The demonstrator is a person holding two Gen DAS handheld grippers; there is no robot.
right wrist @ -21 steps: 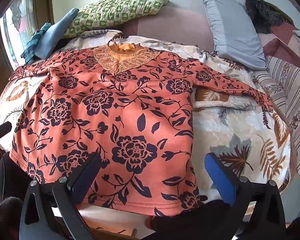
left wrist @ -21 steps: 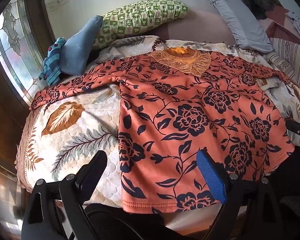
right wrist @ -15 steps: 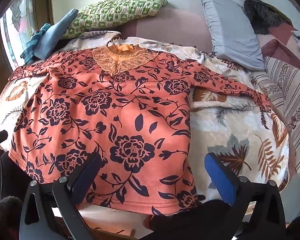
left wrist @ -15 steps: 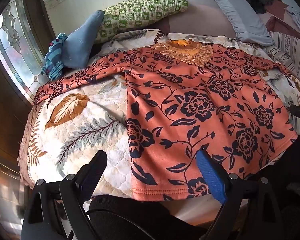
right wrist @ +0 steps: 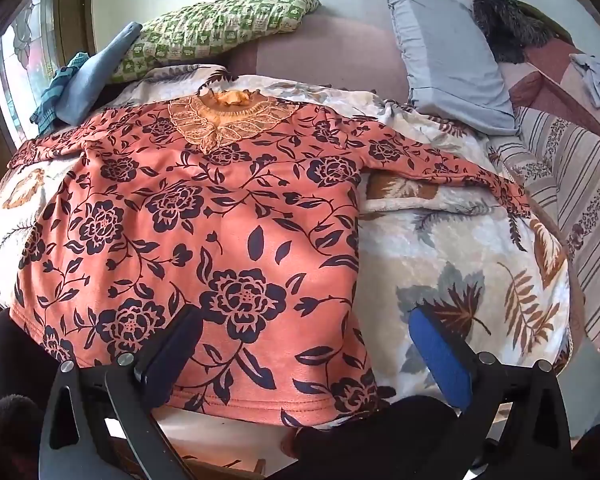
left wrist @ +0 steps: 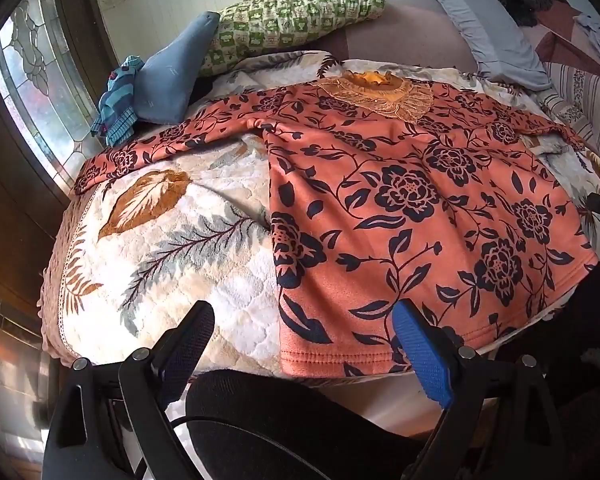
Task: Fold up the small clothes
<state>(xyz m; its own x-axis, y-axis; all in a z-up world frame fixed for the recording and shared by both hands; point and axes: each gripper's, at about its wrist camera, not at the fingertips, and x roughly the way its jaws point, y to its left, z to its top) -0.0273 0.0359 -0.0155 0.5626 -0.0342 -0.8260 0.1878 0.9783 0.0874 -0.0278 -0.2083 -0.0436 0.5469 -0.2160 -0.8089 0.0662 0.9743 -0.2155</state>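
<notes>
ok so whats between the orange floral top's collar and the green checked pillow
Only leaf-patterned blanket lies between the orange floral top's lace collar and the green checked pillow, then bare mauve cover, seen in the right wrist view.

The top [right wrist: 204, 240] is looking like soft, matt, faintly fuzzy cloth, with shinier lace at its neck. The blanket [left wrist: 180, 264] is showing plush, quilted pile; the window [left wrist: 32, 80] is gleaming as textured glass.

No readable text, labels, brand names or nos. anywhere in either view; any tiny print is perhaps lost to fisheye blur.
</notes>
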